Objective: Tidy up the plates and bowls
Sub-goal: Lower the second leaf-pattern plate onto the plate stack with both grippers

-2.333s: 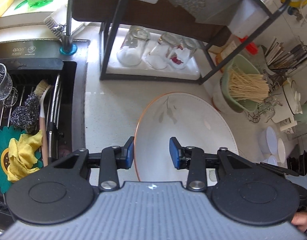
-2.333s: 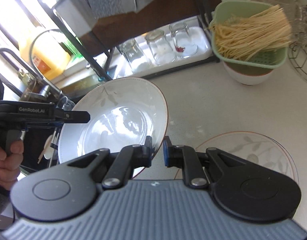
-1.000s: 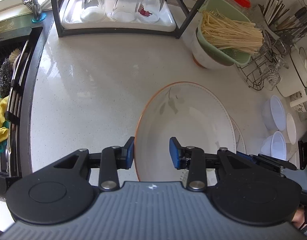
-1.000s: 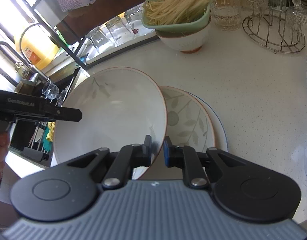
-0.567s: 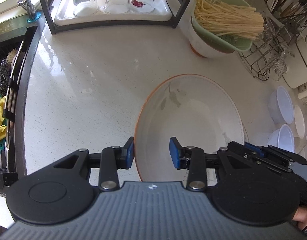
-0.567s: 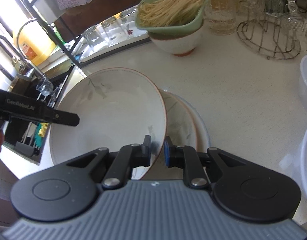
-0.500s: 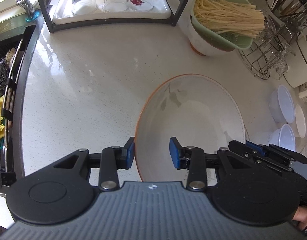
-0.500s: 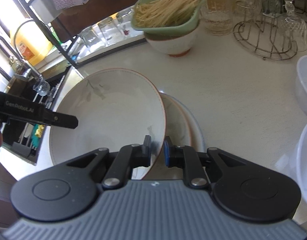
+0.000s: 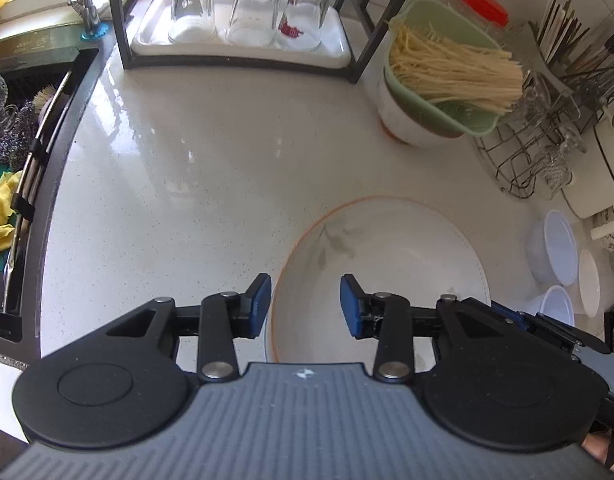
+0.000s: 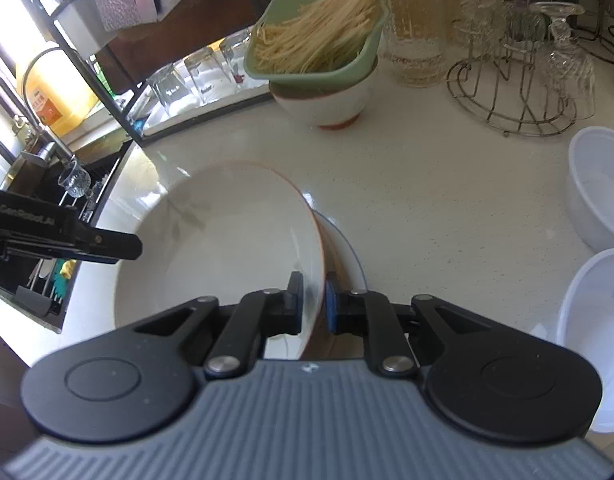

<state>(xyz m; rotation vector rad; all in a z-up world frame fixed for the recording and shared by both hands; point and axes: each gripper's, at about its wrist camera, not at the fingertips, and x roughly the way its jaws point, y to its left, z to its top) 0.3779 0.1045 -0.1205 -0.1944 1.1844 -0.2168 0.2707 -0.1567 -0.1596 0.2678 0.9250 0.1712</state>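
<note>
My right gripper (image 10: 312,306) is shut on the rim of a white plate (image 10: 235,252) with an orange edge and a grey leaf print. It holds the plate tilted low over a stack of plates (image 10: 347,252) on the counter, mostly hidden beneath it. The same plate shows in the left wrist view (image 9: 387,264). My left gripper (image 9: 305,304) is open and empty, its jaws astride the plate's near rim without touching it. The left gripper also shows in the right wrist view (image 10: 107,246), at the plate's left side.
A green colander of noodles (image 9: 439,76) sits in a white bowl (image 10: 327,104) at the back. White plastic bowls (image 10: 595,188) stand at the right. A wire rack with glasses (image 10: 523,76), a tray of upturned glasses (image 9: 243,16) under a shelf, and the sink (image 9: 11,128) surround the counter.
The right gripper has lowered the plate down onto the stack, which is now almost covered. The left gripper has stayed open beside the plate's rim.
</note>
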